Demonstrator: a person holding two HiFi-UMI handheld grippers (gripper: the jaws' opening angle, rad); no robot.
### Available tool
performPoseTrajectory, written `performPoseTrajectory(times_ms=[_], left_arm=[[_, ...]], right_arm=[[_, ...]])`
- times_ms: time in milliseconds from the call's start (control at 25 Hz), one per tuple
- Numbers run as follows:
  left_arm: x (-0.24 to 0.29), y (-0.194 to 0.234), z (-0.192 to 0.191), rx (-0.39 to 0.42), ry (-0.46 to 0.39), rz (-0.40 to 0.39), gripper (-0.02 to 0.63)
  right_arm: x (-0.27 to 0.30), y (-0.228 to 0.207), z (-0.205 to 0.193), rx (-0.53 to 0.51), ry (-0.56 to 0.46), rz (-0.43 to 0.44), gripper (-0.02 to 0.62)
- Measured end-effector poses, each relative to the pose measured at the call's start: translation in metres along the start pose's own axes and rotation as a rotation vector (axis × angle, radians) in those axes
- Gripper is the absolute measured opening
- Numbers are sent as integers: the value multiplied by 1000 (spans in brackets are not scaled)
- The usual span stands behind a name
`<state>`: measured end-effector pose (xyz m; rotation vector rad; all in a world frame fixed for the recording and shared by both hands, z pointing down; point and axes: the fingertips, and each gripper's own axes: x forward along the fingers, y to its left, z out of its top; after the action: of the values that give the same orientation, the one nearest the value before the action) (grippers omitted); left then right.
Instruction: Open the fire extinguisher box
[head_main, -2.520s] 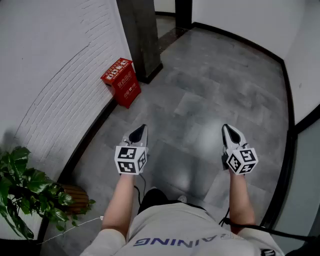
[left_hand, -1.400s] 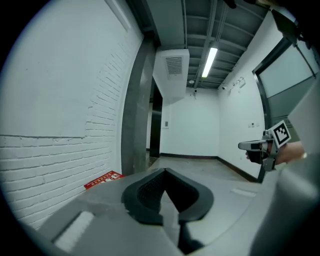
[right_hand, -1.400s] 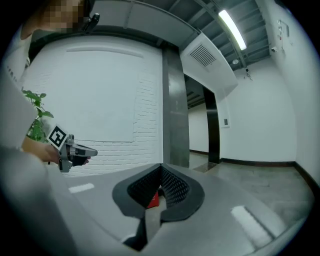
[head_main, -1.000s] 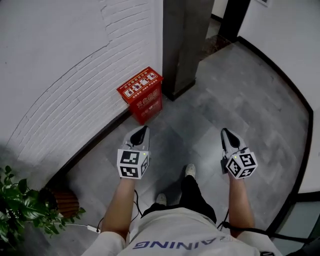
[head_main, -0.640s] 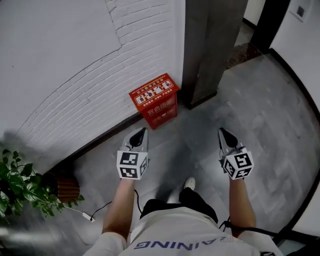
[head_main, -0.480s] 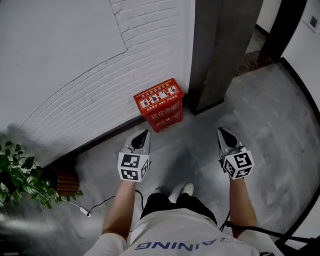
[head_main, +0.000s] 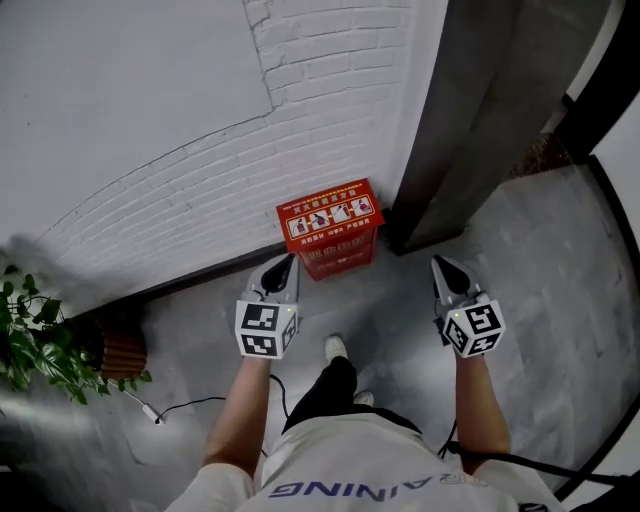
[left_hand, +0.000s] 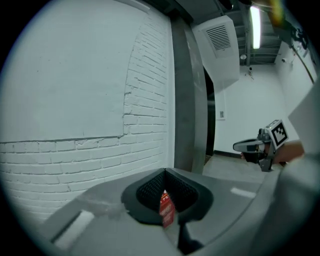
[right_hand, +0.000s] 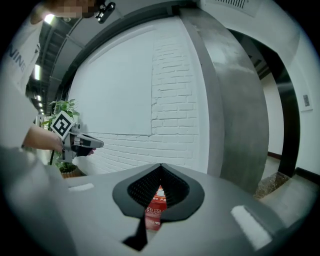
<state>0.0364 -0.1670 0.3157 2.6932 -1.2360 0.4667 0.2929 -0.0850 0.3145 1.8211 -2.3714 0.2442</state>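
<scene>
The red fire extinguisher box (head_main: 330, 230) stands on the grey floor against the white brick wall, its lid down and a picture label on top. My left gripper (head_main: 286, 262) is shut and empty, its tips a short way in front of the box's left corner. My right gripper (head_main: 438, 266) is shut and empty, off to the box's right. In the left gripper view the box (left_hand: 166, 207) shows as a red sliver past the closed jaws. It shows the same way in the right gripper view, the box (right_hand: 155, 210) low beyond the jaws.
A dark grey pillar (head_main: 480, 120) stands right of the box. A potted plant (head_main: 35, 340) in a wicker pot (head_main: 122, 350) sits at the left by the wall, with a cable (head_main: 190, 405) on the floor. The person's foot (head_main: 335, 348) is between the grippers.
The person has walked up to the wall. The red box has come from far ahead at the left to just in front of the grippers. Both grippers stayed shut, held out alike.
</scene>
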Motion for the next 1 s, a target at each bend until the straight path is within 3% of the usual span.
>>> performPoseTrajectory(times_ms=[320,680,880,1000], left_arm=[[61,58,24,-45,-23,36,6],[93,97,-3,-138,19,135,5],[110,102,-41,-216,76,232,5],[130,100,-65,-199,99,263,5]], right_arm=[[100,-14,41,-36,-5,80,2],[177,-34,22,-20,82,180,2],[224,-45,-6,-2,121,296,2],[241,-64,-32,5,143,317,2]])
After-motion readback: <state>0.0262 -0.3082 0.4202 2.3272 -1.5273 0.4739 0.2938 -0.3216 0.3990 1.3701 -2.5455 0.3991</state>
